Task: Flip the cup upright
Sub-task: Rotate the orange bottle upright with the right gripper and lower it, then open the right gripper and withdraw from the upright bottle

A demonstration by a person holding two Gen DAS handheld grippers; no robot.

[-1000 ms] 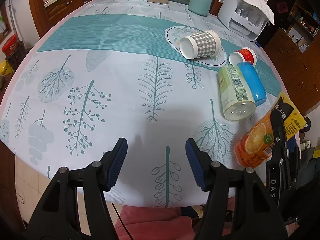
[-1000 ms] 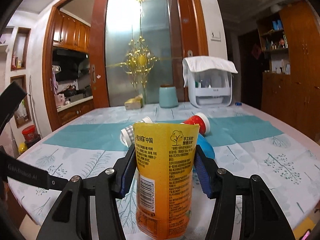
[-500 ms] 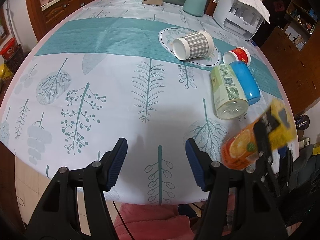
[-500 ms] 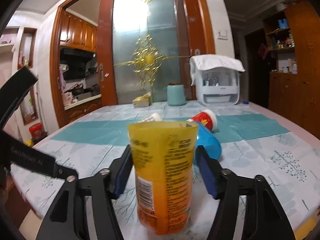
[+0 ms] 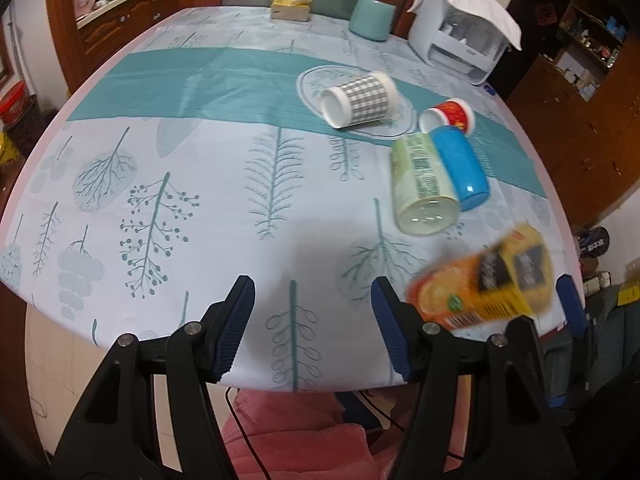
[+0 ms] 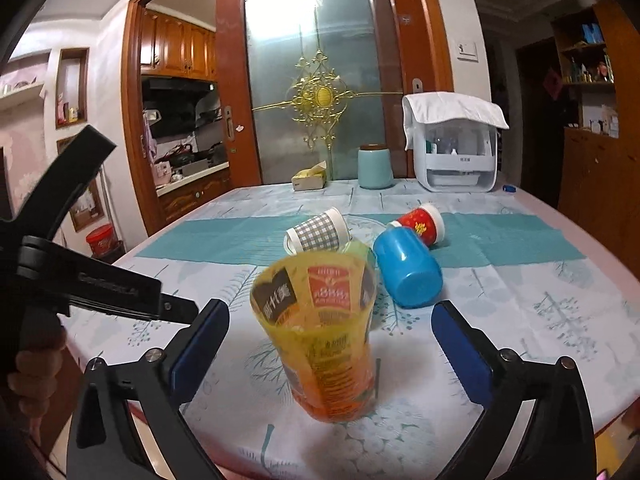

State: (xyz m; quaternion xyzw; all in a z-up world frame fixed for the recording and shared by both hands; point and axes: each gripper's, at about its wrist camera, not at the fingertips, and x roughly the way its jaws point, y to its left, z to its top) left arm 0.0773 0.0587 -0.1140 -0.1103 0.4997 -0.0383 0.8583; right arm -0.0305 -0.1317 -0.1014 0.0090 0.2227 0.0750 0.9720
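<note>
An orange and yellow cup point(image 6: 326, 340) stands upright, mouth up, on the table near its front edge, between the open jaws of my right gripper point(image 6: 330, 348), which do not touch it. The cup looks blurred in the left wrist view point(image 5: 484, 284). My left gripper point(image 5: 312, 320) is open and empty above the front edge of the table. Four more cups lie on their sides: a grey checked one point(image 5: 360, 98), a red one point(image 5: 450, 116), a blue one point(image 5: 460, 168) and a pale green one point(image 5: 422, 184).
The table has a leaf-print cloth point(image 5: 200, 184) with a teal band. At the back stand a teal canister point(image 5: 372, 18), a tissue box point(image 5: 291, 7) and a white appliance under a towel point(image 5: 464, 40). Wooden cabinets stand to the right.
My right gripper held the orange cup between shut jaws one second ago. It has now opened and drawn back, and the cup stands free on the table. The left gripper stayed open.
</note>
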